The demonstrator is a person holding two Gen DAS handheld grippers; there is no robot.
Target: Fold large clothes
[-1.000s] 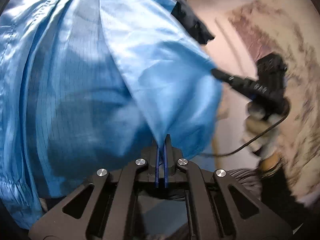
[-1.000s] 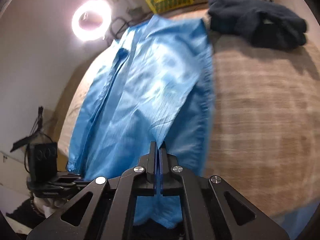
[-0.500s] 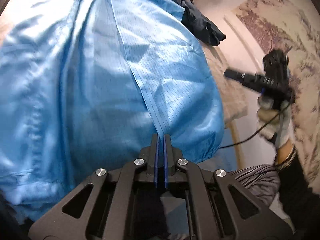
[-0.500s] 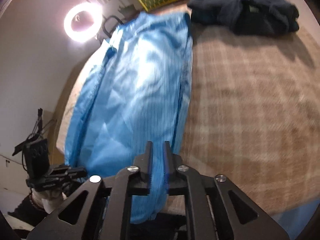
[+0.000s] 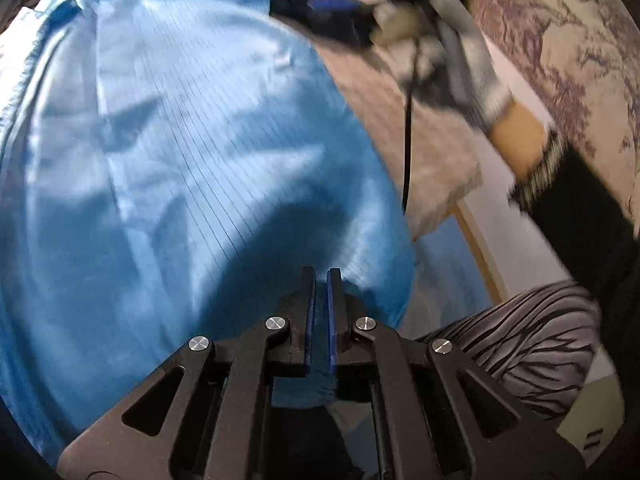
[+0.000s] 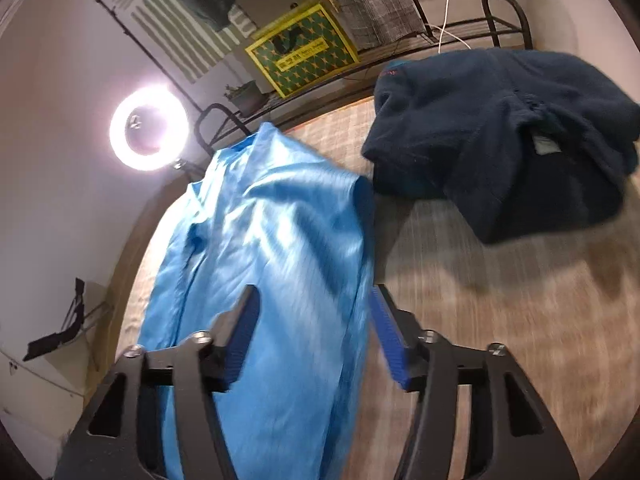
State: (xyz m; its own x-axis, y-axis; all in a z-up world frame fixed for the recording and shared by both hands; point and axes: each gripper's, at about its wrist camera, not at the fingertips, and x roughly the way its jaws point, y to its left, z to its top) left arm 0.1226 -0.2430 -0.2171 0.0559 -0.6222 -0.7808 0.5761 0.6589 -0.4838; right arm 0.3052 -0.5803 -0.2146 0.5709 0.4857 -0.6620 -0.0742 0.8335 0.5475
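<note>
Left wrist view: left gripper point(image 5: 319, 280) angled steeply down over the bed point(image 5: 436, 152). Its fingers are pressed nearly together; a fold of the blue garment point(image 5: 180, 152) sits pinched low between the blue pads, near their base. The garment lies spread over the bed's near edge and left part, smooth, with fine pinstripes and a few shallow wrinkles. At upper right the person's right hand point(image 5: 472, 64), in a grey glove, carries the other tool; it is blurred, with a black cable point(image 5: 407, 128) hanging from it across the bed. Bare wrist and a dark sleeve point(image 5: 572, 208) follow toward the right edge. A striped grey cloth point(image 5: 532, 352) shows at lower right, below the bed's edge.

Right wrist view: right gripper point(image 6: 312, 312) tilted down over the bed, its jaws opening and already wide apart. The garment lies beneath and between the fingers point(image 6: 390, 332); the pads do not press it. The garment runs from the near edge toward the far left corner. A dark blue sweater point(image 6: 500, 136) lies bunched at the far right part of the bed, just beside the garment's far corner. A ring light point(image 6: 149, 128) glows beyond the far left edge.
</note>
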